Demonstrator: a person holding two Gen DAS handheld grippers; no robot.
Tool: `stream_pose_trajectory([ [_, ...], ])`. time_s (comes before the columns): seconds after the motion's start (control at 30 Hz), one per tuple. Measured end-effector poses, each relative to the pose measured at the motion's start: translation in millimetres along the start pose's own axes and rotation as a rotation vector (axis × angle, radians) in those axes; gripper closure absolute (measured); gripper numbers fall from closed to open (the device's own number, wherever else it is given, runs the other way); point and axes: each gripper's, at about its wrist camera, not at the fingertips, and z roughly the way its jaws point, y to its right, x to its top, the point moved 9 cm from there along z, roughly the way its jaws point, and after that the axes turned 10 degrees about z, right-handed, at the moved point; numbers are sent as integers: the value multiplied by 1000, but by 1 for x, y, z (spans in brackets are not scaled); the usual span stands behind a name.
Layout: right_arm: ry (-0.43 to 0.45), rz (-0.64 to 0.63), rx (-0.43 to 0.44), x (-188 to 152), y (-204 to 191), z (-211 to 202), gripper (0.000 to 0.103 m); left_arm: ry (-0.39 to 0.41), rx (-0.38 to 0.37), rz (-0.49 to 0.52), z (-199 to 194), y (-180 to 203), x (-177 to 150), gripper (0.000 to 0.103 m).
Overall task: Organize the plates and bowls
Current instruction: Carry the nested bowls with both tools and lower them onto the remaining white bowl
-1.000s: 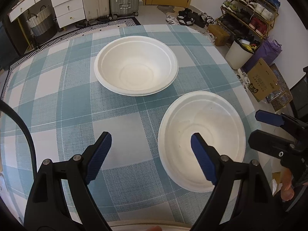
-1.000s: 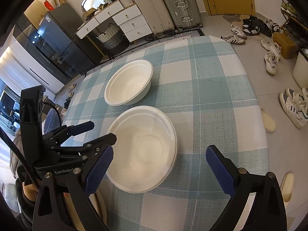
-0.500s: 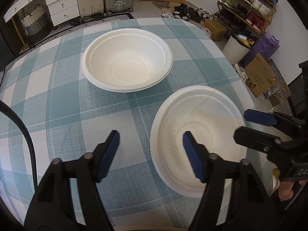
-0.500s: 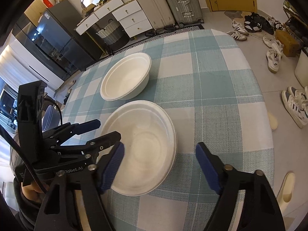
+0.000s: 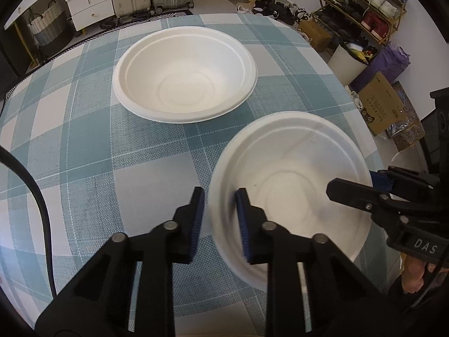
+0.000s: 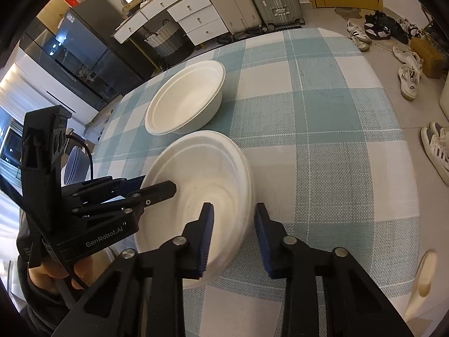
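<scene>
Two white paper bowls sit on a blue-checked tablecloth. The far bowl (image 5: 185, 73) stands alone; it also shows in the right wrist view (image 6: 186, 101). The near bowl (image 5: 291, 185) is gripped from both sides and looks tilted in the right wrist view (image 6: 202, 191). My left gripper (image 5: 217, 219) straddles its left rim with narrowed jaws, one pad inside, one outside. My right gripper (image 6: 234, 238) straddles the opposite rim the same way, and it also shows in the left wrist view (image 5: 373, 185).
The tablecloth (image 5: 84, 146) covers a round table whose edge drops off at the right. On the floor beyond are a shoe rack (image 5: 364, 0), a white bin (image 5: 348, 61), a cardboard box (image 5: 384, 104), loose shoes (image 6: 407, 81), suitcases and a drawer unit (image 6: 190, 14).
Both grippers moved in on the near bowl and their jaws narrowed from wide open onto its opposite rims. The near bowl now looks blurred and slightly lifted.
</scene>
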Motion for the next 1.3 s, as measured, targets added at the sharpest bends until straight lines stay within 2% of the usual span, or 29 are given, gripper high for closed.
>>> stream_pose_trajectory([
  [0.3, 20, -5, 0, 3, -6, -1, 82, 24, -3, -10, -9, -3, 2, 89],
  [0.7, 51, -76, 28, 17, -51, -16, 82, 110, 31, -54, -58, -36, 13, 89],
  [1.13, 100, -125, 29, 55, -90, -31, 83, 183, 99, -78, -106, -66, 44, 89],
  [1.3, 93, -124, 9, 73, -94, -22, 82, 178, 103, -95, -101, -78, 60, 88],
])
